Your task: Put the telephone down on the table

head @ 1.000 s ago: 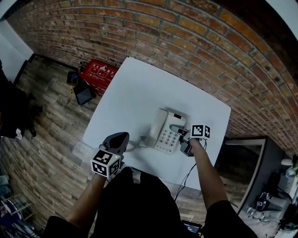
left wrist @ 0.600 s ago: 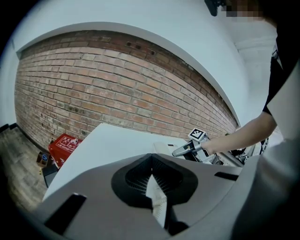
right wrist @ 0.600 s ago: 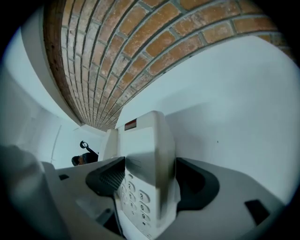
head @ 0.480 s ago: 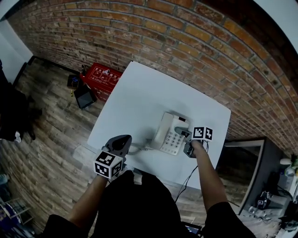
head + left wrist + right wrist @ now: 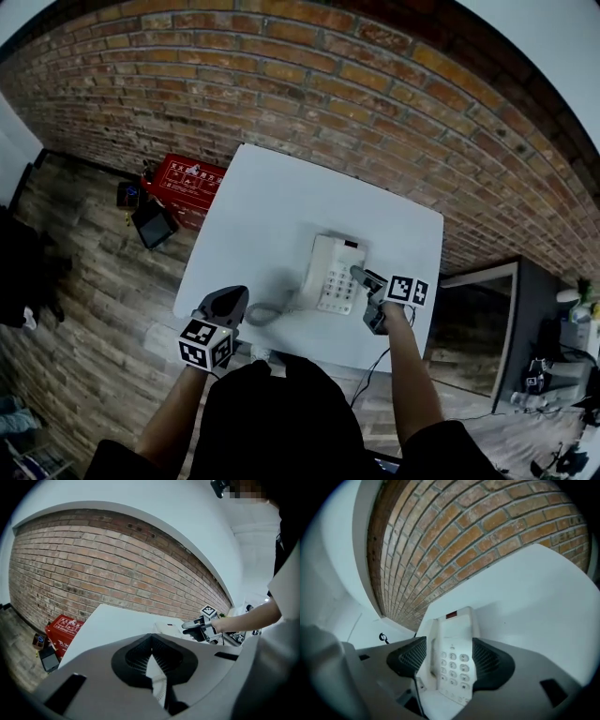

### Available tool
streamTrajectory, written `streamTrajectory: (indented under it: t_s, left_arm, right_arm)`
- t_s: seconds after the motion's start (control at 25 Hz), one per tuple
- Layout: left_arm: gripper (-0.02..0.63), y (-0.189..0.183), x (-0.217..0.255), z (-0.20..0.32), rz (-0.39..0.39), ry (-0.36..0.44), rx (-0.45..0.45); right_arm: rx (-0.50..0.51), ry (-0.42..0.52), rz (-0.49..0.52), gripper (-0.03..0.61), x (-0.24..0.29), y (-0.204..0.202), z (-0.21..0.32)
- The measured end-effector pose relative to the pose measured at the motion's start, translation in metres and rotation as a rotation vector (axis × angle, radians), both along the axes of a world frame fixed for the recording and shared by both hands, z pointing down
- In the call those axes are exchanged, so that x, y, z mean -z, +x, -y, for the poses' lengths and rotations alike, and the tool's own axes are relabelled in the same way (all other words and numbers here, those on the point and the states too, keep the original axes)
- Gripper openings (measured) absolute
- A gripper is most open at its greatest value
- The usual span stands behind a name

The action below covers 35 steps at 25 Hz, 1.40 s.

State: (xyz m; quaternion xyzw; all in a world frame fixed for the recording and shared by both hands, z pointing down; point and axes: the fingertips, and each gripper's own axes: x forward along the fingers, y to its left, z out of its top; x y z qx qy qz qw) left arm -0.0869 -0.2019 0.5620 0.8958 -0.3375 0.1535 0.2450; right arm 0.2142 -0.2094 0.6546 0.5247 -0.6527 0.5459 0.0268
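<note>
Right tongs just opened wide, backed off telephone; it lies flat on tabletop, frame centre: placed. Left tongs narrow, pinching coiled cord.

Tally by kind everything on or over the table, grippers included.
telephone: 1
coiled cord: 1
grippers: 2, the left gripper and the right gripper
Total: 4

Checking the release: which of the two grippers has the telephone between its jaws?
The right gripper: its jaws, just opened, straddle the telephone on the table; the left gripper sits apart at the table's edge.
</note>
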Motion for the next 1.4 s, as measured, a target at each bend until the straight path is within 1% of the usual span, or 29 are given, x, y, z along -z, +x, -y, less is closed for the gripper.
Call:
streamTrajectory:
  t_s: [0.08,0.16,0.24,0.28,0.32,0.4,0.52,0.68,0.8,0.88,0.96,1.12,1.24,1.4]
  left_arm:
    - [0.012,-0.001,0.002,0.002,-0.01,0.001,-0.025]
    - [0.012,-0.001,0.005,0.003,-0.02,0.0,-0.053]
    - [0.012,0.005,0.01,0.004,-0.032,0.005,-0.09]
    - [0.012,0.011,0.013,0.004,-0.04,0.011,-0.116]
    - [0.012,0.02,0.016,0.005,-0.051,0.018,-0.148]
    - [0.012,0.042,0.023,0.002,-0.078,0.03,-0.217]
    - [0.012,0.073,0.037,-0.006,-0.115,0.052,-0.293]
    - [0.012,0.104,0.067,-0.024,-0.155,0.096,-0.335]
    - [0.012,0.113,0.085,-0.035,-0.146,0.143,-0.354]
    - [0.012,0.114,0.092,-0.041,-0.138,0.161,-0.35]
    - [0.012,0.113,0.097,-0.045,-0.139,0.165,-0.326]
    - [0.012,0.107,0.1,-0.049,-0.139,0.166,-0.264]
    - [0.012,0.103,0.098,-0.054,-0.133,0.161,-0.239]
    - [0.012,0.1,0.1,-0.056,-0.145,0.159,-0.208]
  right_arm:
    - [-0.013,0.063,0.009,0.29,0.02,-0.01,-0.017]
    - [-0.02,0.109,0.0,0.182,0.037,-0.023,-0.035]
    - [-0.042,0.156,0.005,0.136,0.053,-0.035,-0.05]
    - [-0.063,0.185,0.011,0.094,0.062,-0.039,-0.058]
    - [-0.091,0.216,0.016,0.069,0.071,-0.042,-0.067]
    - [-0.148,0.276,0.014,0.054,0.09,-0.045,-0.087]
    - [-0.206,0.374,-0.024,0.043,0.119,-0.045,-0.113]
    - [-0.269,0.493,-0.118,0.032,0.157,-0.036,-0.15]
    - [-0.281,0.569,-0.19,0.021,0.183,-0.032,-0.165]
    - [-0.265,0.599,-0.231,0.021,0.195,-0.032,-0.171]
    - [-0.251,0.614,-0.262,0.021,0.201,-0.032,-0.174]
    - [-0.247,0.616,-0.259,0.021,0.199,-0.022,-0.177]
    - [-0.235,0.62,-0.27,0.021,0.2,-0.016,-0.179]
    - [-0.236,0.629,-0.274,0.021,0.203,-0.007,-0.182]
